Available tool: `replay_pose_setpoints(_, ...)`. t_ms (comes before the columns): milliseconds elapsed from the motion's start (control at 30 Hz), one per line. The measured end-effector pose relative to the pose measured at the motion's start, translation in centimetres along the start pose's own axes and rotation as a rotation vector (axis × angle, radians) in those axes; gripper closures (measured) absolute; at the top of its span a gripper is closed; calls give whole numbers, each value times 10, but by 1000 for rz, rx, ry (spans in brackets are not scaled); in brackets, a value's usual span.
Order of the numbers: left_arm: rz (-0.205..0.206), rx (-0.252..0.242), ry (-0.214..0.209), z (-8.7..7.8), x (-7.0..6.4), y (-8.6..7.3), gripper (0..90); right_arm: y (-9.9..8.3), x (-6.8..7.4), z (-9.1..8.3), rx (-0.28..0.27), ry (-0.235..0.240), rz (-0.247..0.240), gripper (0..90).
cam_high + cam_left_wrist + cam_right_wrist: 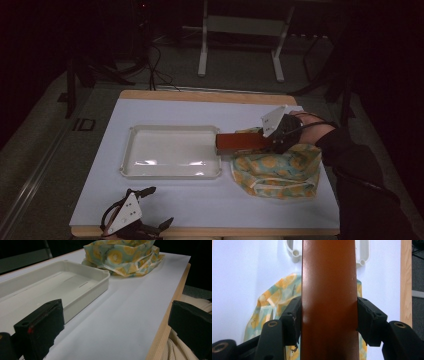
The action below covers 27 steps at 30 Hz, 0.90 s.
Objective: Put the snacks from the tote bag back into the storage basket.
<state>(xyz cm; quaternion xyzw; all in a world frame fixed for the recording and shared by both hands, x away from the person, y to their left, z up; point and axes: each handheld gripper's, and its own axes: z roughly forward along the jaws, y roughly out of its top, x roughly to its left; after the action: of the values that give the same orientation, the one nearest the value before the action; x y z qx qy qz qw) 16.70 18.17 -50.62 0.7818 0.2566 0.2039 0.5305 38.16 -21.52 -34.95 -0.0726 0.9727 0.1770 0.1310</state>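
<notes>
**Right gripper holds brown block over bag and tray edge**

Dim room, dark floor beyond; a white-topped table (200, 200) with a wooden rim takes most of the high view. White metal stand legs (202, 45) rise on the floor behind it.

Centre of table: shallow white tray (131, 150), rectangular, nothing visible inside it. Just right of it lies a crumpled bag (280, 172) with a yellow citrus print on pale green; its near edge sits close to the tray's right wall.

Right gripper (272, 141), held by a dark-sleeved arm coming in from the right, is clamped on a long reddish-brown block (242, 142). Block lies roughly level above the bag, its far end reaching the tray's right rim. In the right gripper view both jaws press flat against the block's two sides, bag below.

Left gripper (155, 206) sits at the near-left table edge, jaws spread wide, nothing between them. Its own view looks across bare table toward tray and bag; a cream-coloured fabric (175, 350) shows past the table edge.
</notes>
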Motion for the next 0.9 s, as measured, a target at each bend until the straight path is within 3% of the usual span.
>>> replay_pose_setpoints(267,11,-1,0,0,-1,0,7,19,-3,13,26,24,-28,430)
replay_pose_setpoints(900,20,-7,-15,-1,-2,0,7,80,-9,44,-16,51,-91,430)
